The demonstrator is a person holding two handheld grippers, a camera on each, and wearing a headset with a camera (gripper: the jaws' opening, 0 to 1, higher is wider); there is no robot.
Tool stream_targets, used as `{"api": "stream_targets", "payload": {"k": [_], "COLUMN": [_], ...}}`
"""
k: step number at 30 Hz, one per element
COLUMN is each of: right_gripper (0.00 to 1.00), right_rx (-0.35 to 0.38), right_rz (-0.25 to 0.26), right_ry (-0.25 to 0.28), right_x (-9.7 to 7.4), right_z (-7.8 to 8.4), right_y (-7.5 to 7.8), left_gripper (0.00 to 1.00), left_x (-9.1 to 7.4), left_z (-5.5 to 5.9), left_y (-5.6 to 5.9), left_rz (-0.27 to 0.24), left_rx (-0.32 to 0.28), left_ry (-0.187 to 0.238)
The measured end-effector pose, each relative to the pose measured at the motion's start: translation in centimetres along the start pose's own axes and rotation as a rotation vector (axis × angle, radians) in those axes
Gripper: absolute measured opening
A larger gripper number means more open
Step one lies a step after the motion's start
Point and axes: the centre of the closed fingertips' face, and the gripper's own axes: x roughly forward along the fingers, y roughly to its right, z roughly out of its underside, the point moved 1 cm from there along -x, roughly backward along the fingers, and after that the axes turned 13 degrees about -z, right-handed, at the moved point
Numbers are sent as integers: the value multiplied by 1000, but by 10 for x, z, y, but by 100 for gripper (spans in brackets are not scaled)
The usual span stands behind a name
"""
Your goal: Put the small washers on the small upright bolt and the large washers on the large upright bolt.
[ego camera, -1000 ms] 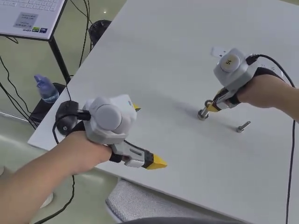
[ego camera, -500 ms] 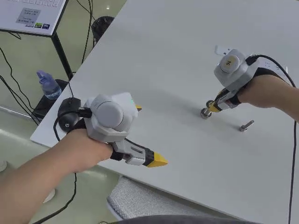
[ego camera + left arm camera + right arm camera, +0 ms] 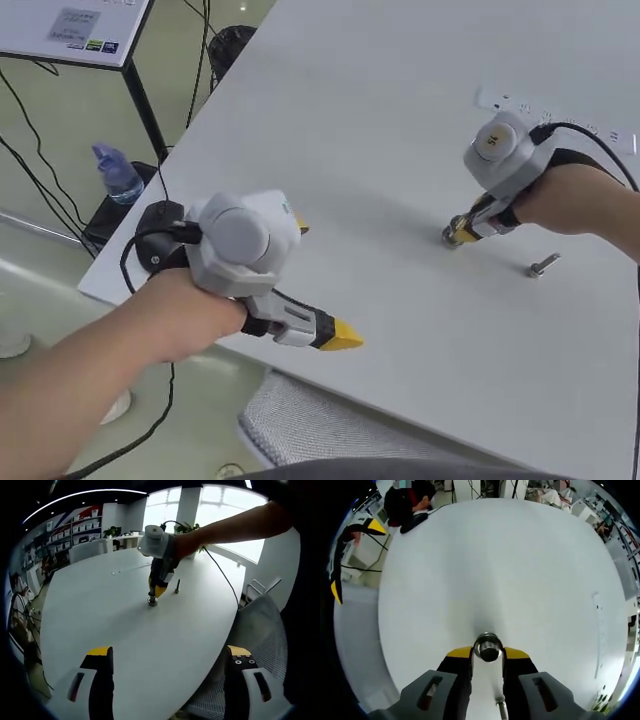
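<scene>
My right gripper (image 3: 460, 235) is clamped on the large bolt (image 3: 487, 646) at the table's right, and my left gripper (image 3: 169, 651) hangs open and empty near the front edge. The small bolt (image 3: 545, 265) sits just right of the large one. I see no loose washers, so I judge little remains.

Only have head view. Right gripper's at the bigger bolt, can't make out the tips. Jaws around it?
Observer: Yes. Right gripper view: the right gripper has one yellow tip each side of the round top of the large bolt; pressing or not, can't tell.
Operator: Small bolt looks tipped from here.
Observer: Left gripper view shows the small bolt standing upright on the table.
Operator: Left holding anything?
Observer: No, the left gripper is wide open, nothing between its jaws.
</scene>
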Motion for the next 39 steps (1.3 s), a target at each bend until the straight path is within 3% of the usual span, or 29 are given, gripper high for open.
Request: {"api": "stream_targets", "payload": {"k": [13,39], "right_gripper": [22,24], "right_rx": [-2,-29], "right_rz": [3,4], "right_ry": [-6,-11], "right_x": [22,21], "right_z": [6,7], "right_y": [8,6], "left_gripper": [90,86], "left_x": [-1,-5], "left_z": [5,8], "left_y": [1,6], "left_rz": [2,2], "left_rx": [-5,-5], "left_ry": [-21,-31]}}
